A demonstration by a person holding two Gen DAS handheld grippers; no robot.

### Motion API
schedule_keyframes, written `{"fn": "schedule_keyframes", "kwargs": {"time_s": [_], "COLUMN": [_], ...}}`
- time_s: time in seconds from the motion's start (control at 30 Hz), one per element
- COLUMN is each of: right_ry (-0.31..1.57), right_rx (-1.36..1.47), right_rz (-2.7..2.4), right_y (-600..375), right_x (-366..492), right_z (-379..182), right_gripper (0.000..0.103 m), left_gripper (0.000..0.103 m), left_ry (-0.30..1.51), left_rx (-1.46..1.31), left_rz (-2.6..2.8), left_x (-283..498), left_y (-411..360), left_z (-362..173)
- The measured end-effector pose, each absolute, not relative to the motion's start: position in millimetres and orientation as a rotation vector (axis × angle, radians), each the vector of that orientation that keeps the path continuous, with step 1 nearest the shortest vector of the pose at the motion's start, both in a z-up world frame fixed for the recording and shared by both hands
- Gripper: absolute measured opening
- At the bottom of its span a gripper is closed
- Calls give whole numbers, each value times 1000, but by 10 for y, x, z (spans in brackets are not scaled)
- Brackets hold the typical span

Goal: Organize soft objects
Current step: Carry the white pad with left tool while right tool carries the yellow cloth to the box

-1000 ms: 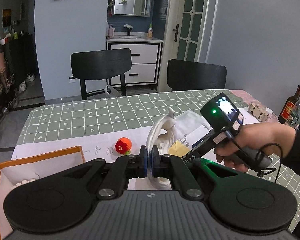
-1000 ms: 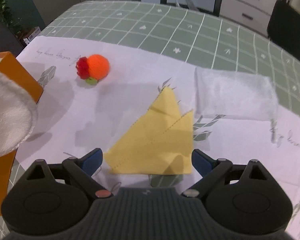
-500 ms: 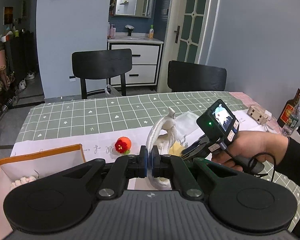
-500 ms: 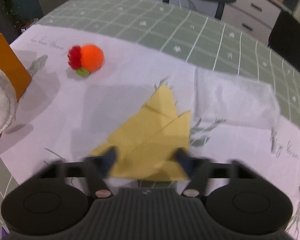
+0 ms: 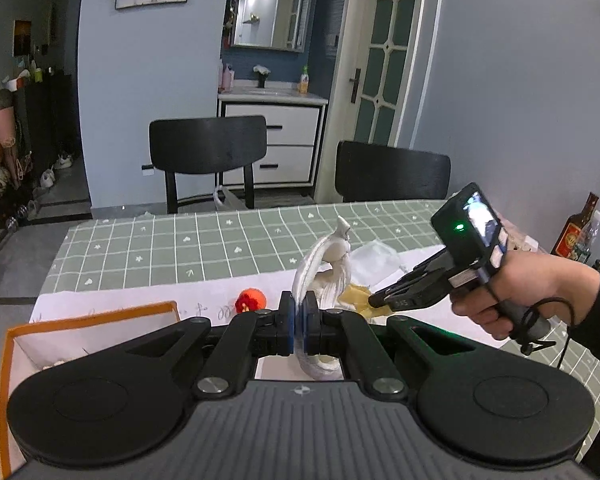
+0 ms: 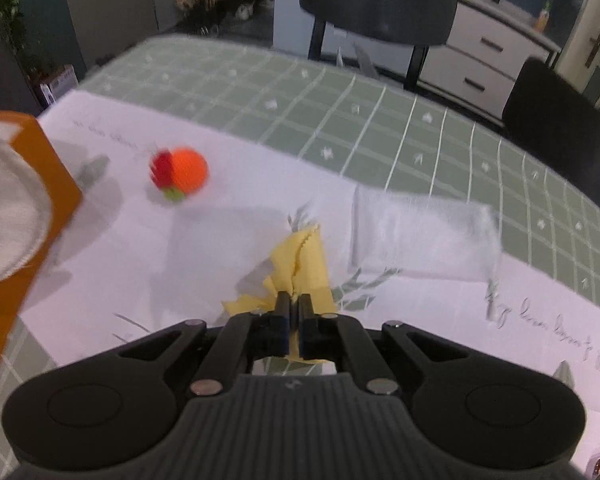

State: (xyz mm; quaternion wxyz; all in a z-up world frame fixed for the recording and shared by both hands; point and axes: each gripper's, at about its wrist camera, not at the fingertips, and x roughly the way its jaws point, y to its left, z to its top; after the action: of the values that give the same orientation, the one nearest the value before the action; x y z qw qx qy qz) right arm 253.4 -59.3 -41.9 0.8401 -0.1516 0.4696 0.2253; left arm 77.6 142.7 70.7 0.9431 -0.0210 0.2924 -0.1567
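R gripper [image 6: 294, 308] now pinching yellow cloth [image 6: 300, 260], lifting it off the white sheet [image 6: 220, 220].
1 s ago R jaws stood spread either side of cloth lying flat; they've just closed on it, cloth bunches up between pads. L gripper [image 5: 299, 312] pressed tight on white fluffy cloth [image 5: 324, 264], beside the orange box [image 5: 92, 314]. Orange knit ball [image 6: 182, 172] & white folded cloth [image 6: 420, 232] still on sheet. Likely next: yellow cloth to box.

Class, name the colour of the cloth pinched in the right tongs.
Yellow cloth; the right wrist view shows it best.
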Motion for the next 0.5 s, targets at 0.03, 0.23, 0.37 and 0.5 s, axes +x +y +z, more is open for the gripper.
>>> {"fn": "schedule_keyframes", "kwargs": {"time_s": [0.03, 0.23, 0.37, 0.5], "right_ry": [980, 914, 879, 848], "right_rx": [-321, -334, -350, -366], "right_rz": [481, 507, 525, 547], "right_y": [-578, -452, -337, -188], "right_x": [2497, 2265, 2095, 1929], "right_z": [-342, 61, 269, 441], "right_gripper": [1, 1, 1, 1], "left_gripper": [4, 4, 4, 4], "left_ry": [591, 561, 535, 518], "left_rx": [-41, -37, -38, -37], "left_rz": [-317, -314, -308, -302], "left_x": [768, 663, 536, 425], "left_y": [1433, 1504, 1596, 1702], "left_z": [731, 881, 985, 1051]}}
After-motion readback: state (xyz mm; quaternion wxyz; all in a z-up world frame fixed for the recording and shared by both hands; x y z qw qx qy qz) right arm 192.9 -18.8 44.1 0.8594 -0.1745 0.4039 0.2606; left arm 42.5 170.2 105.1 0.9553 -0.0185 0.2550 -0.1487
